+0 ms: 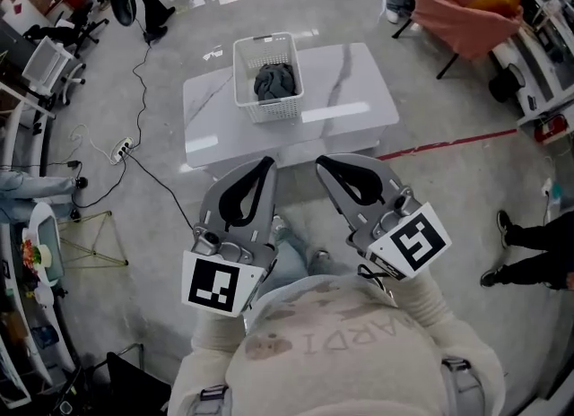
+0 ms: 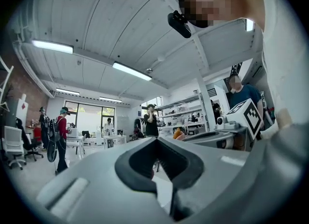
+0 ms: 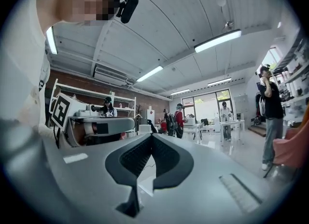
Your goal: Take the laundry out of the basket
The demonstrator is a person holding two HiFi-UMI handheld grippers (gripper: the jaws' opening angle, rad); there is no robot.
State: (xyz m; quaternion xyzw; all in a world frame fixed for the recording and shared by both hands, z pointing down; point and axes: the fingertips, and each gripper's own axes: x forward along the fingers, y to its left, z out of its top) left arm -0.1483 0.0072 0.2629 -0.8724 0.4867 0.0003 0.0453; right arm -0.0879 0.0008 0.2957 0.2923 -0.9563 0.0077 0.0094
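Grey moulded plastic makes up both tools, which the person holds close against the chest, well back from the work. On the left, the left tool (image 1: 266, 163) has its jaws brought together at the tips with nothing between them, and its own view shows only the room beyond. Ahead and between the two tools stands the white marble-patterned low surface (image 1: 359, 91), and on it, towards its left half, the white slatted plastic laundry basket (image 1: 242, 91). Inside lies one crumpled dark grey cloth (image 1: 274, 81), bunched low against the bottom; I can make out nothing else in there. On the right, the right tool (image 1: 321, 163) is likewise closed tip to tip and empty. From where I stand the task looks unstarted: the laundry is in the basket, and neither tool is near it. The likely trouble is the basket itself. It looks light, so if the cloth catches on the slats as it is lifted, the whole basket could drag or tip across that glossy top. A pinch of only a loose fold might also let the cloth slip free halfway out. The black cable (image 1: 143, 91) trailing over the floor to the left is a trip risk should the person step that way.
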